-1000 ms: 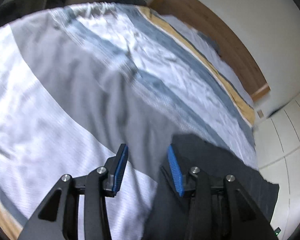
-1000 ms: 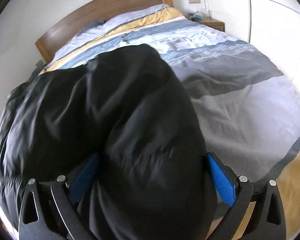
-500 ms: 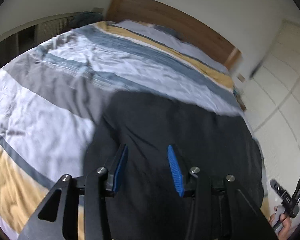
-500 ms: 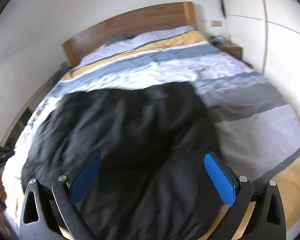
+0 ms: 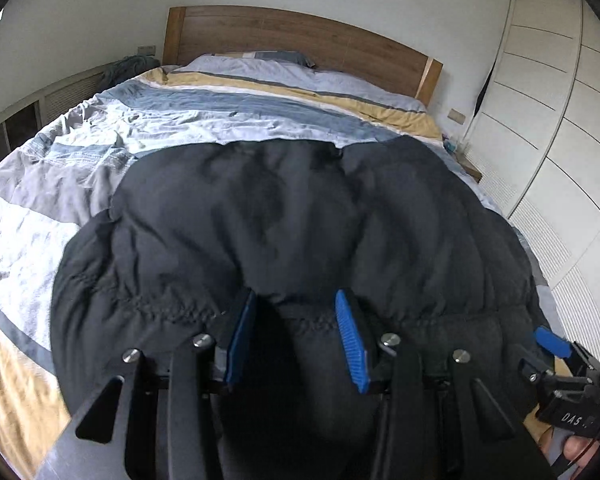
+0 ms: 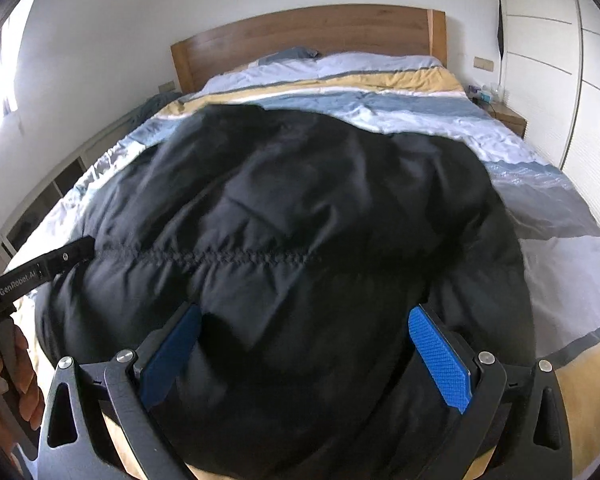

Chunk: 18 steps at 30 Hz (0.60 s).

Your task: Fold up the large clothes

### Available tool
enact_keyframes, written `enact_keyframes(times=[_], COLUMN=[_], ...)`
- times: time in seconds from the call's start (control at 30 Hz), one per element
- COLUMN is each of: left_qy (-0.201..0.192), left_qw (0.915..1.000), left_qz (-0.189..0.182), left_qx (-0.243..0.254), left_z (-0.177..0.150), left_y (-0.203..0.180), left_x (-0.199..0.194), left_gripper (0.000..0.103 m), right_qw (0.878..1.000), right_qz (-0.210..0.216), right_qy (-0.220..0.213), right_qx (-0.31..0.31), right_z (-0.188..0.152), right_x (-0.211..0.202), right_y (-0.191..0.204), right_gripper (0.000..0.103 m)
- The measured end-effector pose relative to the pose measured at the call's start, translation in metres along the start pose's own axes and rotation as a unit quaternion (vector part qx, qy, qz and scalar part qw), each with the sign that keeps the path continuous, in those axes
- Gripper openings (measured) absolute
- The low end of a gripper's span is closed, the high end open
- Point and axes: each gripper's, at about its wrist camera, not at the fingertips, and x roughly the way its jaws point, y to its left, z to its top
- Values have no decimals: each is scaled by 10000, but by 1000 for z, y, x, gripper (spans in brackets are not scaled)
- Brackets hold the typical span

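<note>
A wide bed (image 5: 40,184) with a wooden headboard (image 5: 300,44) carries a rumpled striped duvet (image 6: 540,184) in grey, white, blue and yellow bands. A black padded jacket (image 5: 300,216) lies spread across the duvet at the end far from the headboard. A pillow (image 5: 276,57) rests just beside the headboard.

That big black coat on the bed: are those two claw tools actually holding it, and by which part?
Yes. The left gripper pinches a bunched fold of the black padded coat at its near edge; the right gripper straddles a wider bundle of that edge.
</note>
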Motion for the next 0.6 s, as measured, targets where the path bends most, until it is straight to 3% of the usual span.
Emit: enact_keyframes(times=[0.6], left_qy=[-83], left_qw=[9997], left_qz=[184], left_qx=[117], left_z=[2], left_y=[-1], left_x=[42], left_gripper=[48], right_qw=[9998], right_qz=[91], right_qy=[-177], right_qx=[-43], right_z=[7], right_x=[40], right_y=[-12], right_gripper=[103])
